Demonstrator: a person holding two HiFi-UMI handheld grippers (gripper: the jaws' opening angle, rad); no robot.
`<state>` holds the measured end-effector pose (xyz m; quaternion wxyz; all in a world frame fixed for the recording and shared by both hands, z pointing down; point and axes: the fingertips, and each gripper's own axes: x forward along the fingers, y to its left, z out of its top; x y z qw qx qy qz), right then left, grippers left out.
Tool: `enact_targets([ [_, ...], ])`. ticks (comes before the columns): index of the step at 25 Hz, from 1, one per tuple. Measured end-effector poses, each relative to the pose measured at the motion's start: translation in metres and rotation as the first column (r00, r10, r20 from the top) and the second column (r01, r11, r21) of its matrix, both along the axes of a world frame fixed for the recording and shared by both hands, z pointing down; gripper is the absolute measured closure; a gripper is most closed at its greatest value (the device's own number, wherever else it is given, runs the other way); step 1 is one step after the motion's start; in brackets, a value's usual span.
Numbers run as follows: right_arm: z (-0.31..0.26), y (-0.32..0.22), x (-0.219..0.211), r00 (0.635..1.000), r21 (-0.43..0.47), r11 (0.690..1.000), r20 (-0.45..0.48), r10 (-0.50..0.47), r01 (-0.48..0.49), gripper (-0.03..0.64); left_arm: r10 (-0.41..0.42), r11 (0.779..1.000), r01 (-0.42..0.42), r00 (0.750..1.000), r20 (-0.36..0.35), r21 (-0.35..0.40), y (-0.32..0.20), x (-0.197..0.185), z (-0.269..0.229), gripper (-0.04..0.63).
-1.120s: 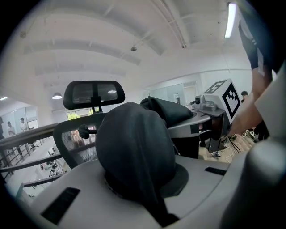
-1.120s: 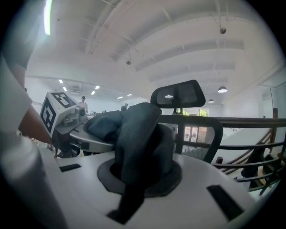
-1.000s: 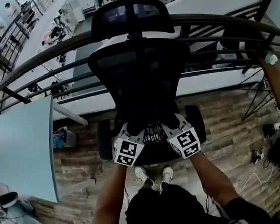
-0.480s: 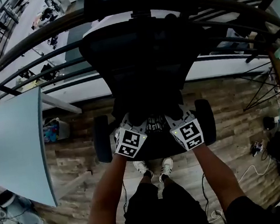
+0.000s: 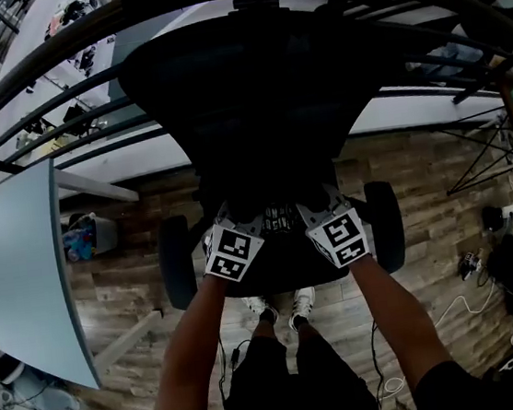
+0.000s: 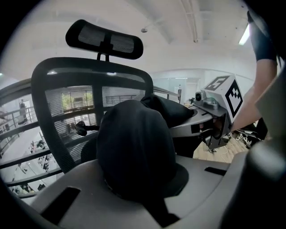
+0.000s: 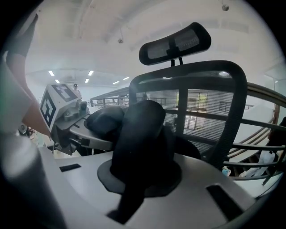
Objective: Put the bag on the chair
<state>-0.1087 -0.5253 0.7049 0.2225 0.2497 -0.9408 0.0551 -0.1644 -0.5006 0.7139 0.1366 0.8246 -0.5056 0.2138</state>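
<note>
Pinching black fabric bag (image 6: 134,147) with left gripper (image 5: 240,218) and right gripper (image 5: 317,209), jaws pressed onto cloth, lower centre. Nearing black mesh office chair (image 5: 261,87), backrest filling more frame than a second ago; bag apparently reaching seat, release pending.

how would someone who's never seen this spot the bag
Find the black mesh office chair by the railing. Over its seat, the left tool and right tool both grip the bag: a soft, black fabric lump, unlike the chair's rigid mesh back.
</note>
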Motion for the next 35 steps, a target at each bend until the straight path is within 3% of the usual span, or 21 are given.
enact_targets([
  [16,0.069,-0.003,0.001,0.998,-0.078,0.997,-0.067,-0.009,0.004,0.580,-0.057,0.993,0.052,0.997,-0.044,-0.107,0.002,0.000,0.070,0.572],
  [32,0.089,-0.005,-0.008,0.998,-0.065,0.997,-0.058,0.029,-0.033,0.576,-0.084,0.990,0.081,0.996,-0.023,-0.119,0.001,-0.008,0.093,0.569],
  [33,0.092,-0.006,-0.007,0.998,-0.069,0.997,-0.060,0.031,-0.036,0.569,-0.091,0.988,0.088,0.996,-0.013,-0.130,0.003,-0.008,0.096,0.561],
  [35,0.098,-0.006,-0.005,0.997,-0.081,0.996,-0.068,0.037,-0.043,0.481,-0.099,0.984,0.097,0.995,-0.004,-0.148,0.006,-0.009,0.100,0.427],
])
